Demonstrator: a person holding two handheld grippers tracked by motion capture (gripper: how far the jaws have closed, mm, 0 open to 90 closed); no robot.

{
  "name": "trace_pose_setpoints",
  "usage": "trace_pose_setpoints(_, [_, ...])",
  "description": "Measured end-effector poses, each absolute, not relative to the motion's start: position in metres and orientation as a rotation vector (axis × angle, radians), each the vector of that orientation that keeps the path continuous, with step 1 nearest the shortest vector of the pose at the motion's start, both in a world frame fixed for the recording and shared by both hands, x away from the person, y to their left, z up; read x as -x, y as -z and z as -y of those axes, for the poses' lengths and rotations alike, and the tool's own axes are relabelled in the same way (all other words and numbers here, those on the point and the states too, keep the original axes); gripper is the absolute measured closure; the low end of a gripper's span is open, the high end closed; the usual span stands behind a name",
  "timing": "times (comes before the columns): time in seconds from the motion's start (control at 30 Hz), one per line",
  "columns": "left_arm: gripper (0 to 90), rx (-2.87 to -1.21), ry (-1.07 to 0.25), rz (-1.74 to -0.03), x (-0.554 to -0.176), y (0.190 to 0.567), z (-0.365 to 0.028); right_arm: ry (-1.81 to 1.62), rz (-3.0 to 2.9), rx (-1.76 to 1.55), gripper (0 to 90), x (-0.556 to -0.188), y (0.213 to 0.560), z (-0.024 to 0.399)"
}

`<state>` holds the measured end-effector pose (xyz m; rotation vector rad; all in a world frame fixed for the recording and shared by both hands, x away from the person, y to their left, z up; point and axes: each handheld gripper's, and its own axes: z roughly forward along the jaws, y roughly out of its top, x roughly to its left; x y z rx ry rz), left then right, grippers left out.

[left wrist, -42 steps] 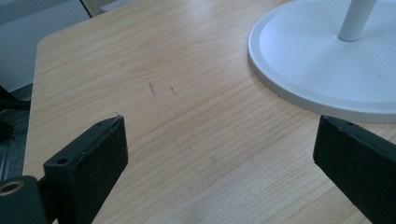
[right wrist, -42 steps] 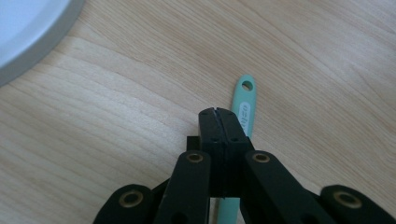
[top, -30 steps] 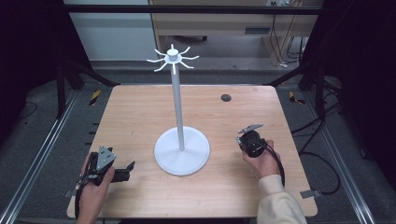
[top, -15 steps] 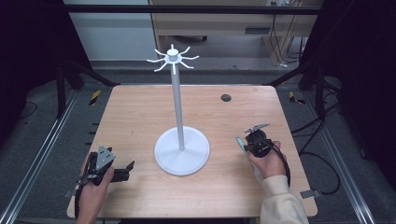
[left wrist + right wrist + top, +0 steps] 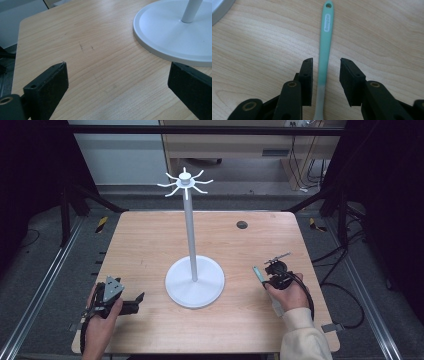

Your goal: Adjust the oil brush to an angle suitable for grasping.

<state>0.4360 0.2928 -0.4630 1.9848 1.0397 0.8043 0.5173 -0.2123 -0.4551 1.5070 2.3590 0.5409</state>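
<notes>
A utensil with a teal handle (image 5: pixel 325 42) lies flat on the wooden table (image 5: pixel 150 245), its hole end pointing away from my right gripper (image 5: pixel 326 65). The jaws of that gripper have just been opening. They stand either side of the handle with a small gap on each side, so nothing presses on it. In the high view the utensil (image 5: pixel 257 274) lies right of the white stand's base (image 5: pixel 195 282), in front of the right gripper (image 5: pixel 267 279). My left gripper (image 5: pixel 134 304) rests low at the near left corner, jaws wide apart and empty (image 5: pixel 117 82).
The white stand has a tall pole (image 5: pixel 189 235) topped by a ring of hooks (image 5: pixel 185 182), and its round base (image 5: pixel 170 32) lies close to the left gripper's right jaw. A dark round hole (image 5: pixel 242 225) sits in the table's far right part.
The right hand has shifted slightly towards the near edge, and the teal handle now shows on the table in front of it. The left hand has not moved.
</notes>
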Motion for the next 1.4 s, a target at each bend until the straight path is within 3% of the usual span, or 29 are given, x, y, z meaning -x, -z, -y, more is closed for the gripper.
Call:
trace_pose_setpoints(0.9, [2.7,-1.986,-0.805,-1.040,-0.435,0.463,-0.292,-0.409,-2.458,-1.598,78.5,-0.519,0.467,0.212])
trace_pose_setpoints(1.4, [2.7,-1.988,-0.798,-1.037,-0.433,0.463,-0.292,-0.382,-2.450,-1.626,81.9,-0.520,0.469,0.211])
